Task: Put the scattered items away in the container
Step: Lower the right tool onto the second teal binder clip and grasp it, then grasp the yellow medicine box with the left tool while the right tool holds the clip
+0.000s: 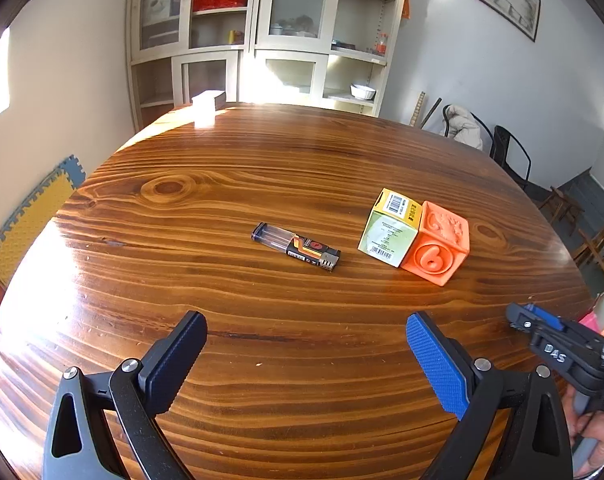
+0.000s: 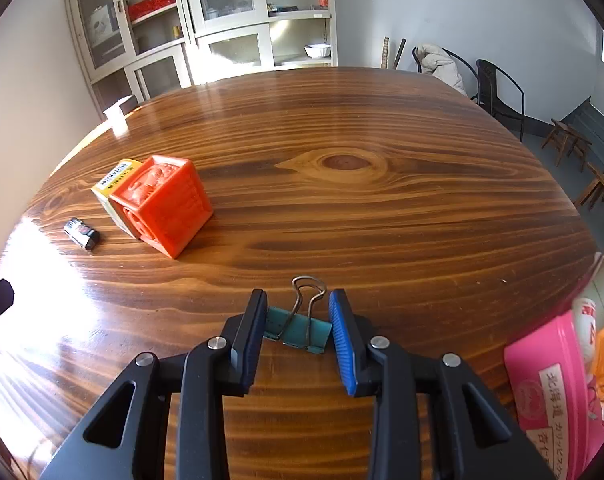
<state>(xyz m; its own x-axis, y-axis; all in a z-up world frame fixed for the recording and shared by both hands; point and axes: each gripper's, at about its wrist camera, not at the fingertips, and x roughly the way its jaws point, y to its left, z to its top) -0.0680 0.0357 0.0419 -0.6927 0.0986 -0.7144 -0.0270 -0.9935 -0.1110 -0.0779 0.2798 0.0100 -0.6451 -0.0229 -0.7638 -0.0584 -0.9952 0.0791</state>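
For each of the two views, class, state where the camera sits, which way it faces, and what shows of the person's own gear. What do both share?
Left wrist: on the left hand-held gripper, facing across the wooden table at the lighter; its open fingers and the person's hand show.
Right wrist: on the right hand-held gripper, whose fingers flank the teal binder clip.
Shared: orange cube, small box, lighter, cabinet.

Left gripper point(image 1: 306, 354): black frame, silver screws, one blue ribbed pad, one black. Right gripper point(image 2: 298, 330): same build.
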